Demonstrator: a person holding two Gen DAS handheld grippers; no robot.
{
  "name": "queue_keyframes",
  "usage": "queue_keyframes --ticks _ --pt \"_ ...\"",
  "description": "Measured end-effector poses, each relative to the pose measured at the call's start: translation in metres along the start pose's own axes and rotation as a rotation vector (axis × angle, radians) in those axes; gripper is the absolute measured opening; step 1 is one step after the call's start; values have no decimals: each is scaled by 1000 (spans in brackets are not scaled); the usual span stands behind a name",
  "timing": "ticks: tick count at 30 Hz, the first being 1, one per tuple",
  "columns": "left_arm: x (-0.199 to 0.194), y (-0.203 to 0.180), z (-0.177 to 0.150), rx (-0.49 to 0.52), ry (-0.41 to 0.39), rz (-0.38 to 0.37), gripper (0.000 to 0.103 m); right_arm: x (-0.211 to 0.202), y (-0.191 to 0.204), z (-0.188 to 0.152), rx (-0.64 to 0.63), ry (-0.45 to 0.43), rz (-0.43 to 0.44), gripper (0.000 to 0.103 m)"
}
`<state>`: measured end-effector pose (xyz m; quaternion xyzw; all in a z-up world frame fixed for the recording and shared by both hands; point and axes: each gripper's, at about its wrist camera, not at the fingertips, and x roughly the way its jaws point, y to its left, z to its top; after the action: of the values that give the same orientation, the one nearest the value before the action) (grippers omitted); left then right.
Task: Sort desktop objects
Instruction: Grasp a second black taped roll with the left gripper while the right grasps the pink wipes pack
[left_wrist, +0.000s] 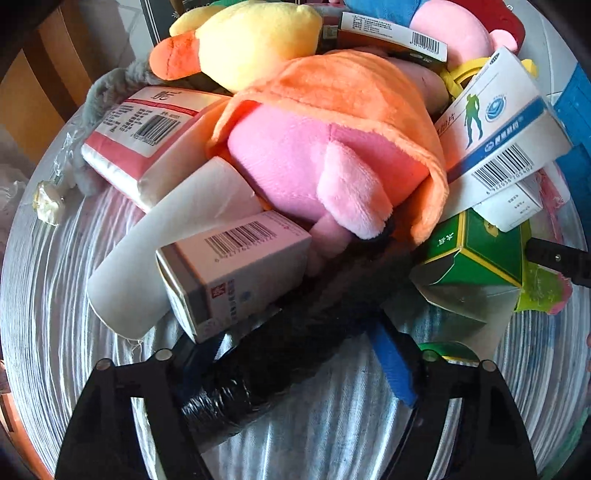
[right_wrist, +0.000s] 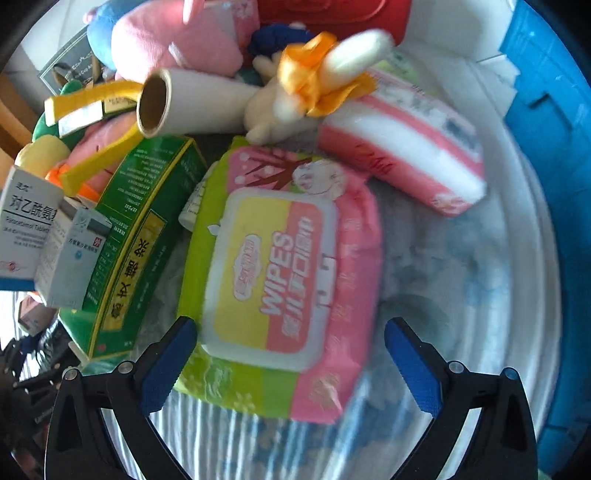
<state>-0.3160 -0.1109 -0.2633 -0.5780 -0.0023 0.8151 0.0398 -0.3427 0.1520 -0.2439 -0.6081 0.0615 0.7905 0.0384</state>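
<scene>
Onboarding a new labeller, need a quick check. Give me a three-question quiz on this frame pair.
1. Which thing lies between the fingers of the left gripper?
A. black flashlight
B. mug
C. scissors
2. True or false: the right gripper is shut on the wipes pack.
3. In the right wrist view, what colour is the long box lying beside the wipes pack?

Key:
1. A
2. False: the jaws stand open, and one pad is well clear of the pack.
3. Green
</scene>
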Motion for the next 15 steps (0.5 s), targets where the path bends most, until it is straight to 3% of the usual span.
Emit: queue_keyframes --ticks 4,7,13,15 --pt "-7 0 -5 -81 20 -21 54 13 4 2 21 22 32 103" --pt "-13 3 -12 -156 36 -80 41 17 9 -1 -32 22 -14 103" --pt "-20 4 -26 -205 39 -125 35 7 -17 -27 -78 31 -89 103" --pt "-21 2 -27 -193 27 -115 35 2 -34 -35 -63 22 -67 103"
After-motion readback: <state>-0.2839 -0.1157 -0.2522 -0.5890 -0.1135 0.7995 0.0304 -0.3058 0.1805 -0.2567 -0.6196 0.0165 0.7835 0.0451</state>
